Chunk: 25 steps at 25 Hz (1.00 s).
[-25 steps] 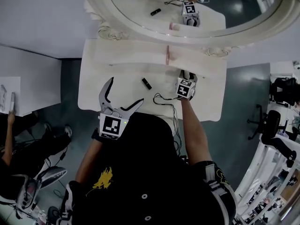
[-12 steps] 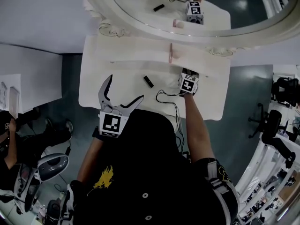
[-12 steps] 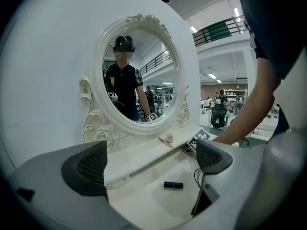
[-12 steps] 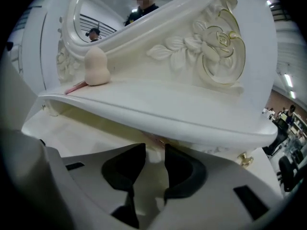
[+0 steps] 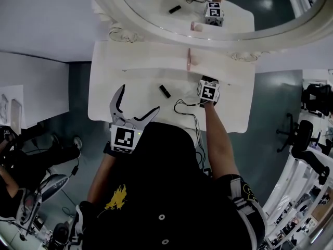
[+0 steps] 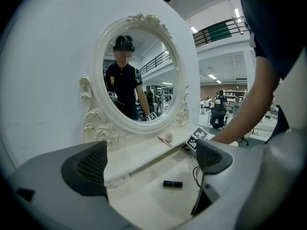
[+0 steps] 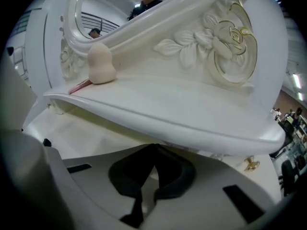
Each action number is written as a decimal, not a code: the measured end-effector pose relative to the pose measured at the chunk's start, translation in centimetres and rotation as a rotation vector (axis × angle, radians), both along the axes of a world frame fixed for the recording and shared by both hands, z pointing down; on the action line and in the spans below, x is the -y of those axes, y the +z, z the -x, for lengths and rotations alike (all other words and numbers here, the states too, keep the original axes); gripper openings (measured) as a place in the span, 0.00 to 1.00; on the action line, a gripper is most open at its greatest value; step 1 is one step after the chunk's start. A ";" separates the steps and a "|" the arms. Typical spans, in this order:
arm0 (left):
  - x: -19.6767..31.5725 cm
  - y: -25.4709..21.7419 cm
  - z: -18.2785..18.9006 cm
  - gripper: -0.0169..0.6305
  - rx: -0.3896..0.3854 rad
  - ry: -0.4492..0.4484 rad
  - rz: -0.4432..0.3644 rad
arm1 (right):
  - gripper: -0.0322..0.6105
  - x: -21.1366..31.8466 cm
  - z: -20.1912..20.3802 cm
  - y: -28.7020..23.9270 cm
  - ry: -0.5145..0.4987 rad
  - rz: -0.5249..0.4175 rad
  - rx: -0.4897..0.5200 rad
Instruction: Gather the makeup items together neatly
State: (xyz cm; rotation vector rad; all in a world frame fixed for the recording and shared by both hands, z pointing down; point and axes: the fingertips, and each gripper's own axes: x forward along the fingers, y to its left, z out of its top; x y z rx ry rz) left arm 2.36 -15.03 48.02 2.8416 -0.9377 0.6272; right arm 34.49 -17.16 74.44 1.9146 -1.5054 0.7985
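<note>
One black lipstick (image 5: 164, 91) on vanity table (image 5: 106, 105)

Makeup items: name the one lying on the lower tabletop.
The black tube, alone on the tabletop; the beige sponge and pink stick rest up on the shelf.

A white desk (image 5: 119, 95) is carrying an ornate oval mirror (image 6: 158, 80), which is standing straight ahead of the left hand-held gripper (image 5: 140, 99). A raised shelf (image 7: 182, 109) is jutting out just above the right hand-held gripper (image 5: 208, 80). A black cable (image 5: 183, 107) is lying looped on the desk between the two. An office chair (image 5: 302, 139) is standing well off beyond the right one, and a person (image 5: 31, 165) is sitting far beyond the left one
</note>
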 end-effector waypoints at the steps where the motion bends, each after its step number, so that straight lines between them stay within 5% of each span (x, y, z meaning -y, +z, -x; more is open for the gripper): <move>1: -0.1 0.0 0.1 0.92 0.000 0.000 0.001 | 0.07 -0.1 0.1 0.0 0.002 -0.002 0.001; 14: -1.6 -0.3 -1.0 0.92 -0.004 0.048 -0.004 | 0.08 -3.8 1.4 -1.0 0.053 -0.084 -0.022; 25: -6.0 4.8 -3.2 0.92 -0.081 0.041 0.013 | 0.11 -5.8 4.1 1.0 -0.088 -0.028 -0.044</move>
